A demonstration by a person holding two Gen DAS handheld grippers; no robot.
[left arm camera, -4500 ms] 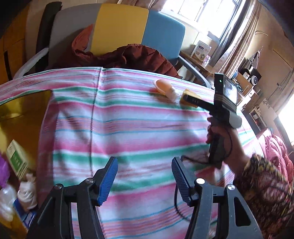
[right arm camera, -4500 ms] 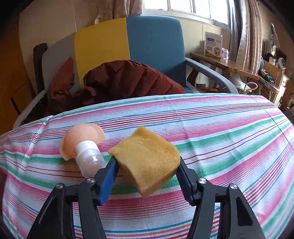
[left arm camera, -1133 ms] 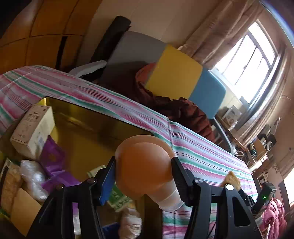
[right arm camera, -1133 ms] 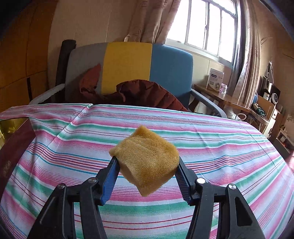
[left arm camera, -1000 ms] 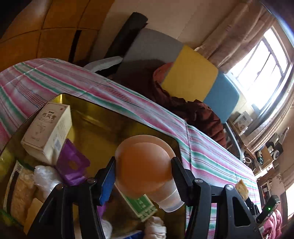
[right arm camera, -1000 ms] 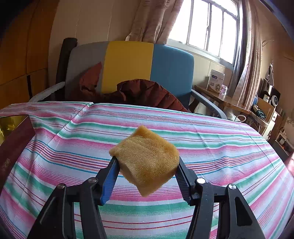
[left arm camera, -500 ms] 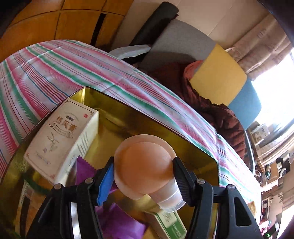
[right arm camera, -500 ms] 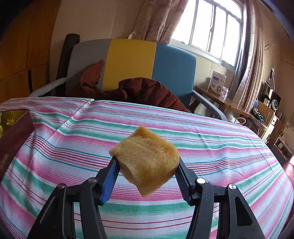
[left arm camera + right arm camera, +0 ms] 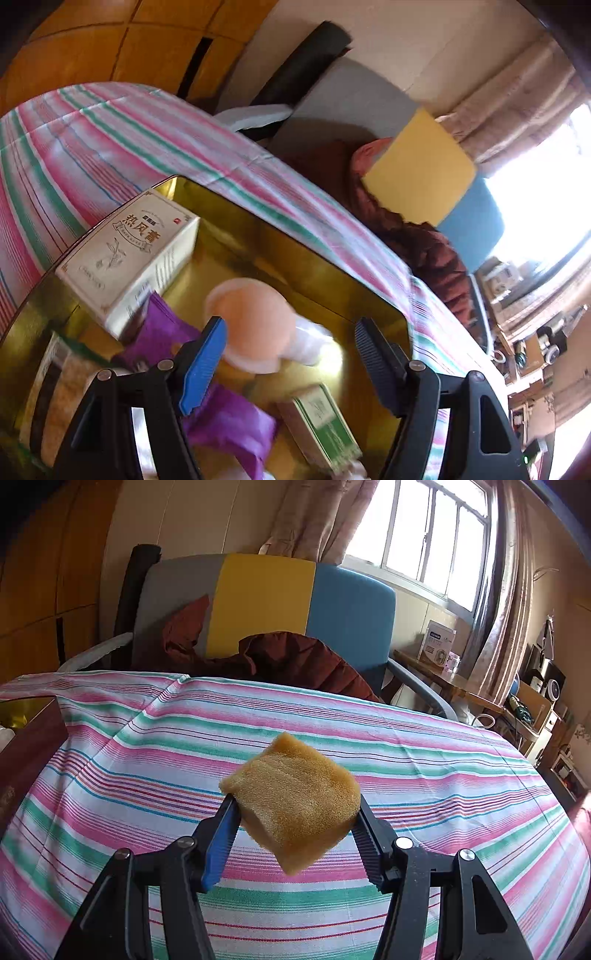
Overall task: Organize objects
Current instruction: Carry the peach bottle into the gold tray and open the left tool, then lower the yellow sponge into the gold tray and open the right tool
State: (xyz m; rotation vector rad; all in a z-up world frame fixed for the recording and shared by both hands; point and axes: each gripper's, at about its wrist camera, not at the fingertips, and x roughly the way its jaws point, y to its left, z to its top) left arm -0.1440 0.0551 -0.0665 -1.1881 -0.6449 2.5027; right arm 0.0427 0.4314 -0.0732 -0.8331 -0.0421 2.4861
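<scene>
Left wrist view: left claw (image 9: 290, 347) opening, peach-capped bottle (image 9: 255, 325) between its jaws, blurred, over the gold box (image 9: 295, 251). Right claw (image 9: 293, 821) grips a sponge (image 9: 295, 797).

A striped cloth (image 9: 332, 746) covers the table. Beyond its far edge stands a grey, yellow and blue armchair (image 9: 266, 602) with a brown jacket (image 9: 303, 657).
</scene>
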